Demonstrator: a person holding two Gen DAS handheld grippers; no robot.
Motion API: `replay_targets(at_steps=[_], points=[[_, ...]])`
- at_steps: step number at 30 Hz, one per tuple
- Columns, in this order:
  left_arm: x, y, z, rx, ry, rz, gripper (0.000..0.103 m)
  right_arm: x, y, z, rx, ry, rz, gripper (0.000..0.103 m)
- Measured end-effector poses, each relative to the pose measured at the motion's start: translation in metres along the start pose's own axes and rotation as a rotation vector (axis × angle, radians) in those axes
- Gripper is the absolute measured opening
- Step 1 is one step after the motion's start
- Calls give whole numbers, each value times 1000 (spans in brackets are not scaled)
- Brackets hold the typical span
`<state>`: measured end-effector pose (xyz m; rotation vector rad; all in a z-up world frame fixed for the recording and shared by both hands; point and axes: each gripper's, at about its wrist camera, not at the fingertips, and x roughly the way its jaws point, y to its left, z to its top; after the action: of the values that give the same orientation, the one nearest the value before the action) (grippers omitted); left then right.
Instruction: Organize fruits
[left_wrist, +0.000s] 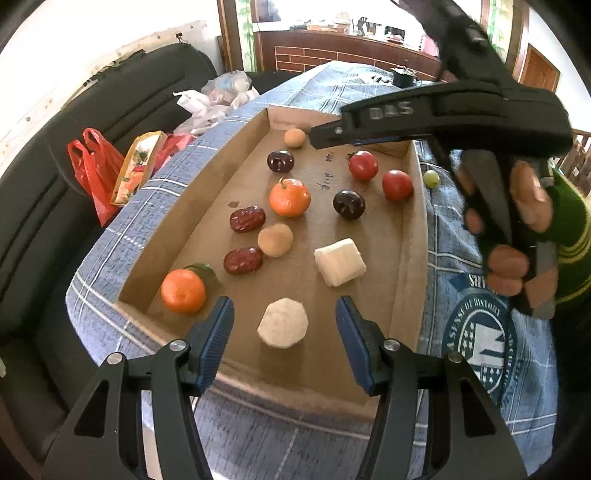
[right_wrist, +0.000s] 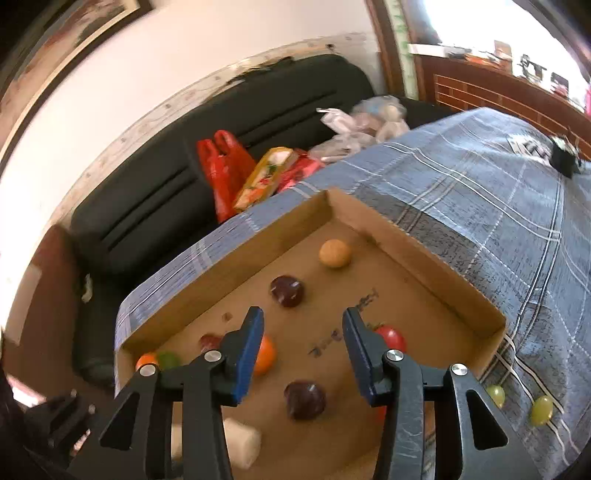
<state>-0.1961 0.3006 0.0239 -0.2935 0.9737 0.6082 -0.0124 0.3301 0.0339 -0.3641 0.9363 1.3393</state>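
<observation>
Two grippers, both with jaws apart and holding nothing. The left gripper (left_wrist: 284, 325) has a white peeled chunk (left_wrist: 282, 323) sitting loose between its fingers on the cardboard tray (left_wrist: 406, 258); the right gripper (right_wrist: 303, 354) hangs above a dark plum (right_wrist: 305, 400).

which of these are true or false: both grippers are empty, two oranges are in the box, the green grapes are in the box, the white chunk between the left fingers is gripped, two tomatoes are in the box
1. Both grippers are empty. True: the left gripper and the right gripper stand open with nothing held.
2. Two oranges are in the cardboard box. True.
3. The green grapes are in the box. False: the grapes lie on the blue plaid cloth outside it.
4. The white chunk is gripped. False: it lies on the box floor, clear of both pads.
5. Two tomatoes are in the box. True.
</observation>
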Motion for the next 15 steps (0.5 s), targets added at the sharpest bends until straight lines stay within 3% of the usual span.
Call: replay_targets(at_steps=[6,15], points=[[-19,4,-13,7,-34,34,56,-29,15,-13,-88,5,26,64],[-41,1,-31,19,-65,65,56,-67,38,-40,-246,28,16,74]])
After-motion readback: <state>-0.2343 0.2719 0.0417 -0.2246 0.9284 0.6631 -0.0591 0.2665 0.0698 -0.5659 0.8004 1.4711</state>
